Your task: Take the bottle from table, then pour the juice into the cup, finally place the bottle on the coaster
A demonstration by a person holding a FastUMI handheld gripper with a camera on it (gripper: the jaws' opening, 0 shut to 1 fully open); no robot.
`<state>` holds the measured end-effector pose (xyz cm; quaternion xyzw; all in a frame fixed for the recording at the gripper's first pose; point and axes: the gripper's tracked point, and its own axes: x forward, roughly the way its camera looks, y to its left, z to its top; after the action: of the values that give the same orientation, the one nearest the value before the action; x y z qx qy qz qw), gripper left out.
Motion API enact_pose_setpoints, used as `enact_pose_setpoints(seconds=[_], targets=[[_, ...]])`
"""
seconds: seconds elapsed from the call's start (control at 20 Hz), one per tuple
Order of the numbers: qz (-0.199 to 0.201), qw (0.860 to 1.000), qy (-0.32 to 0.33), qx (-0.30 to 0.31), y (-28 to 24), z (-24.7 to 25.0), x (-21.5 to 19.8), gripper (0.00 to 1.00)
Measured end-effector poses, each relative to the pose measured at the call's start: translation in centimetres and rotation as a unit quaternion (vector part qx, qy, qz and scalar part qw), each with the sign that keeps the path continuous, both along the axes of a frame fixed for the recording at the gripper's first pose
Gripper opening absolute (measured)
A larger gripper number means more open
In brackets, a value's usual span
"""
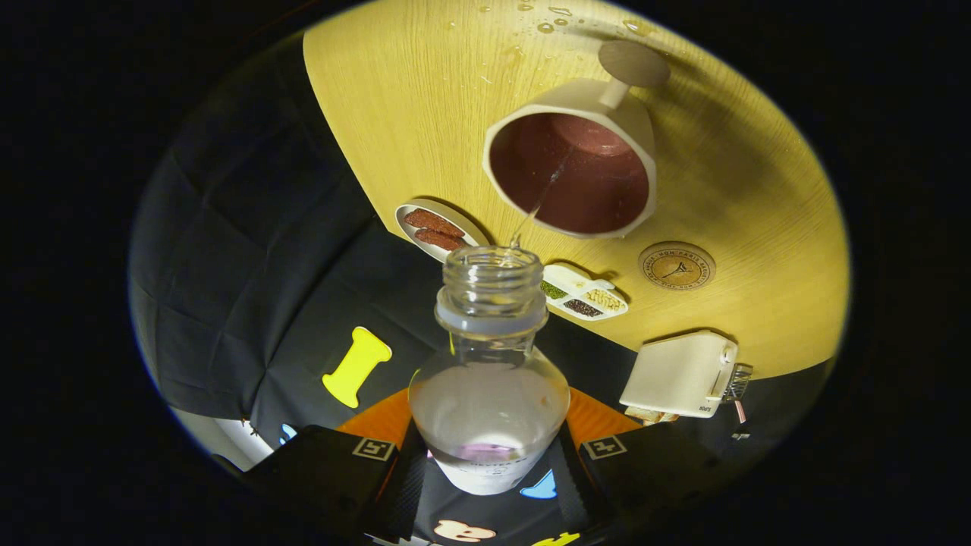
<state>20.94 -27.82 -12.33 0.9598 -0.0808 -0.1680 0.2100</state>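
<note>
- The tool (489,462) is clamped on the bottle (489,379): one finger presses each side of its lower body, with the bottle standing between them and pointing straight ahead.
- The bottle is clear, uncapped, and tipped toward the cup (573,159); a little clear liquid sits in its wide lower part, and its threaded neck and open mouth face forward.
- A thin stream of liquid (542,199) runs from the bottle's mouth into the cup's opening.
- The cup lies just beyond the bottle's mouth, standing on the yellow wood-grain surface (394,114). It is pale outside, reddish-brown inside, with a stubby handle ending in a round disc on its far side.
- The round coaster (677,265) with a printed ring and emblem lies on the surface, beside the cup and apart from it, nothing on it.
- Between the bottle's neck and the coaster lies a small divided dish (584,292) holding green, dark and pale grains.
- On the other side of the neck lies an oval plate (436,227) with two brown pieces on it.
- A pale boxy appliance (679,375) sits at the surface's edge, past the coaster.
- Water droplets (546,19) speckle the surface beyond the cup.
</note>
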Motion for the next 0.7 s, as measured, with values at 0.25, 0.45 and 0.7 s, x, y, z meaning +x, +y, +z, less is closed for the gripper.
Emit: enact_pose_setpoints(seconds=[0.25, 0.45, 0.7], targets=[[-0.008, 1.000, -0.002, 0.011, -0.55, -0.10, -0.23, 0.74], [-0.007, 1.000, -0.002, 0.012, -0.48, -0.08, -0.26, 0.74], [-0.001, 1.000, 0.002, 0.011, 0.11, -0.21, -0.08, 0.74]])
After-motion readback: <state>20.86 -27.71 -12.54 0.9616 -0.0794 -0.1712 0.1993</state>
